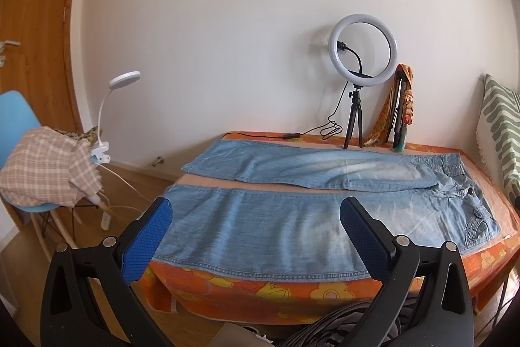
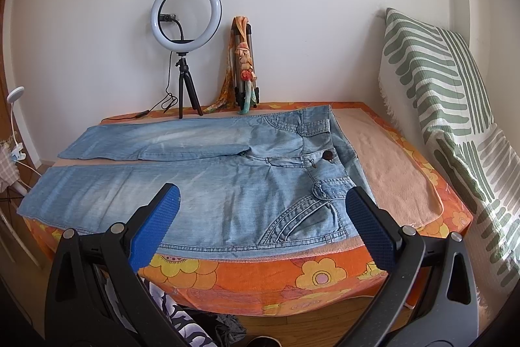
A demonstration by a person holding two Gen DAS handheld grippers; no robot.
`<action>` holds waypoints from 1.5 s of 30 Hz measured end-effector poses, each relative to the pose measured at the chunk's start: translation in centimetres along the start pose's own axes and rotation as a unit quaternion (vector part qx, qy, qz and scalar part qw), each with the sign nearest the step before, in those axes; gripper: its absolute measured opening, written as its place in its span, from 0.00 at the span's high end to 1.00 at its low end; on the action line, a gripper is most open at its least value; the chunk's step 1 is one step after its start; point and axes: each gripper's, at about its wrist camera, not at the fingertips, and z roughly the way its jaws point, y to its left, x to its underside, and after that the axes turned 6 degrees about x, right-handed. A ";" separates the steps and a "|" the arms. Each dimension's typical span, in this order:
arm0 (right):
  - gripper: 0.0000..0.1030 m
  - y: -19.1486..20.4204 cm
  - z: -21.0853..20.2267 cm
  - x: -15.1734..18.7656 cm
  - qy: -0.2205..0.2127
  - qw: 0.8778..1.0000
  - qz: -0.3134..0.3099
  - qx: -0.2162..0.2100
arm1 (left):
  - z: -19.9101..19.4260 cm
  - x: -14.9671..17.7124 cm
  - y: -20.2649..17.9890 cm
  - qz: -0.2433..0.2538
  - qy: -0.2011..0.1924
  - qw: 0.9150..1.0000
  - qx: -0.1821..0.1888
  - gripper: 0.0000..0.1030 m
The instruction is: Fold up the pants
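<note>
Light blue denim pants (image 1: 260,217) lie spread flat on a table with an orange flowered cloth (image 1: 292,291), legs to the left, waistband to the right. They also show in the right wrist view (image 2: 227,184), with the brown button (image 2: 327,155) at the waist. My left gripper (image 1: 255,213) is open and empty, held above the near leg at the table's front edge. My right gripper (image 2: 261,204) is open and empty, held above the hip and pocket area near the front edge.
A ring light on a tripod (image 2: 186,12) and a folded tripod wrapped in a scarf (image 2: 243,64) stand at the back by the wall. A peach towel (image 2: 396,171) lies under the waistband. A green striped cushion (image 2: 455,106) stands right. A blue chair with checked cloth (image 1: 45,171) stands left.
</note>
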 end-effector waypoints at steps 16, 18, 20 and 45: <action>0.00 0.0 -0.1 0.1 -0.002 1.000 0.000 0.000 | -0.4 0.1 0.0 0.000 -0.004 1.000 -0.001 0.00; 0.00 0.0 -0.1 0.1 -0.002 1.000 -0.001 0.000 | -0.4 0.1 0.0 0.000 -0.005 1.000 -0.001 0.00; 0.00 0.0 -0.1 0.1 -0.002 1.000 -0.001 0.000 | -0.4 0.1 0.0 0.000 -0.004 1.000 -0.001 0.00; 0.00 0.2 -0.2 -0.1 -0.005 1.000 -0.002 -0.001 | -0.3 0.0 0.1 0.000 -0.004 1.000 -0.001 0.00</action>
